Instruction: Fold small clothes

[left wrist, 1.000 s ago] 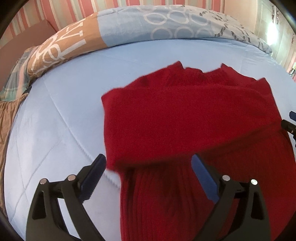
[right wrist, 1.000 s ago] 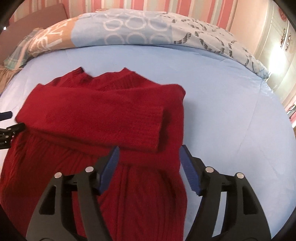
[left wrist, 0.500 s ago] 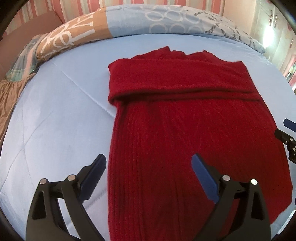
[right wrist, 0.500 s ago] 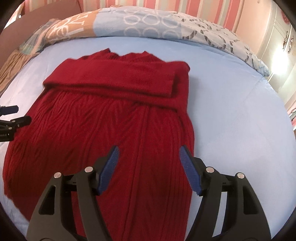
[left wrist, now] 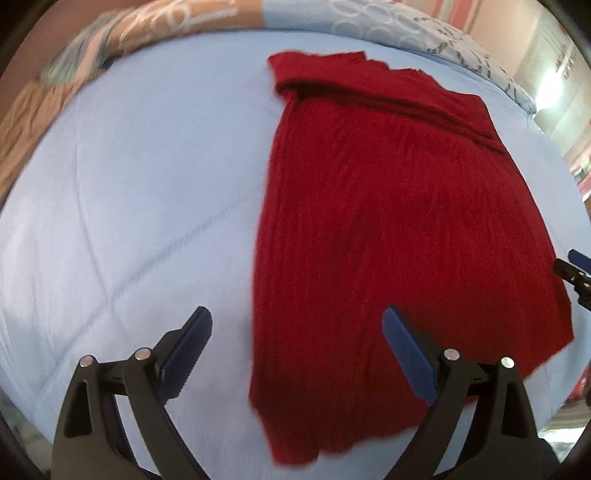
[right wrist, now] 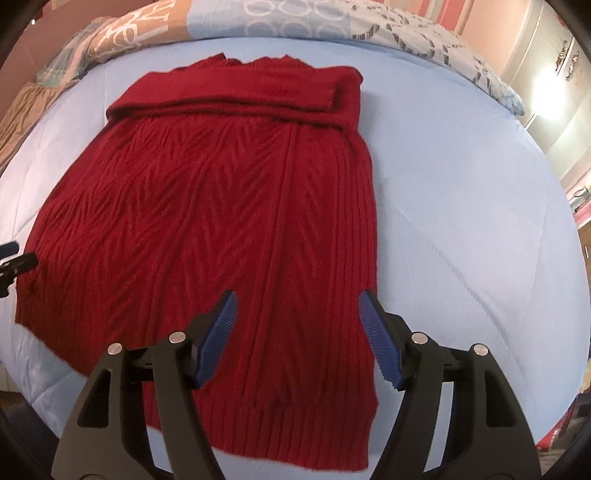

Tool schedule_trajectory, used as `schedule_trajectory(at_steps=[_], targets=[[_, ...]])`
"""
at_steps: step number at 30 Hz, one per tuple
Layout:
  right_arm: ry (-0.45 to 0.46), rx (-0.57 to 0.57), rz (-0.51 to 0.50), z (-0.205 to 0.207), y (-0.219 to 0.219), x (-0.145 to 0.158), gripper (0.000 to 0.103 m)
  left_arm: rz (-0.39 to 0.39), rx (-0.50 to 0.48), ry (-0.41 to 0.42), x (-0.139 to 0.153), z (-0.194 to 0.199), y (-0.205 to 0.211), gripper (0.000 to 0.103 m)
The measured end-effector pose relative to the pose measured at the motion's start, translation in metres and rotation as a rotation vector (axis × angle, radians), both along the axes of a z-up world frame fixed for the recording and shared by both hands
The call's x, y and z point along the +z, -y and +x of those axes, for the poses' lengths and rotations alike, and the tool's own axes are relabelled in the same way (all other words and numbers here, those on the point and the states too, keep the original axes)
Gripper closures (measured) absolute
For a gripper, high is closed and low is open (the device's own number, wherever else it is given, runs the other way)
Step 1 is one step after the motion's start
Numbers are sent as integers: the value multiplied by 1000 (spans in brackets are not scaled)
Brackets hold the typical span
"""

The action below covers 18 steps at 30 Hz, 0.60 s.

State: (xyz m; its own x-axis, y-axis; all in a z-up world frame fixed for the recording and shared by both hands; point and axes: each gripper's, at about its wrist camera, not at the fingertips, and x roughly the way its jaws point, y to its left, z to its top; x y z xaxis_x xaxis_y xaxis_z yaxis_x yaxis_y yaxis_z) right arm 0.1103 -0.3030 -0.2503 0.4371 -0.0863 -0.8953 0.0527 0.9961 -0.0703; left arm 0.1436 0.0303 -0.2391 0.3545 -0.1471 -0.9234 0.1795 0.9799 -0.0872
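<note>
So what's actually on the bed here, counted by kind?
Red cable-knit sweater, sleeves folded across its top: 1
Patterned blue-and-tan quilt bunched at the far edge: 1
Light blue bed cover underneath: 1
Total: 3

We see a deep red sweater (right wrist: 229, 206) knitted in ribs and herringbone cables, lying on a plain light blue cover (right wrist: 461, 206). The quilt (right wrist: 295, 18) behind it shows pale blue with white rings, tan with white marks, and grey with black marks. Our gripper pads (right wrist: 218, 339) are dark blue on black arms.
</note>
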Motion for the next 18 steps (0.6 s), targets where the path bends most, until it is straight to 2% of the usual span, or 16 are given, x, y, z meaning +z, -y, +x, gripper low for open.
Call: schedule_trajectory(at_steps=[6, 12, 14, 16, 17, 18], targets=[[-8, 46, -23, -1, -11, 0, 34, -9, -25, -41, -6, -26, -8, 9], [8, 63, -36, 3, -15, 5, 34, -36, -48, -77, -17, -25, -1, 10], [13, 58, -37, 2, -15, 7, 34, -38, -51, -78, -16, -27, 2, 18], [15, 48, -33, 0, -15, 9, 34, -34, -78, -78, -14, -29, 6, 35], [14, 44, -33, -2, -15, 9, 34, -27, -93, -74, -13, -30, 8, 38], [13, 42, -31, -3, -15, 9, 34, -15, -121, -69, -13, -30, 13, 45]])
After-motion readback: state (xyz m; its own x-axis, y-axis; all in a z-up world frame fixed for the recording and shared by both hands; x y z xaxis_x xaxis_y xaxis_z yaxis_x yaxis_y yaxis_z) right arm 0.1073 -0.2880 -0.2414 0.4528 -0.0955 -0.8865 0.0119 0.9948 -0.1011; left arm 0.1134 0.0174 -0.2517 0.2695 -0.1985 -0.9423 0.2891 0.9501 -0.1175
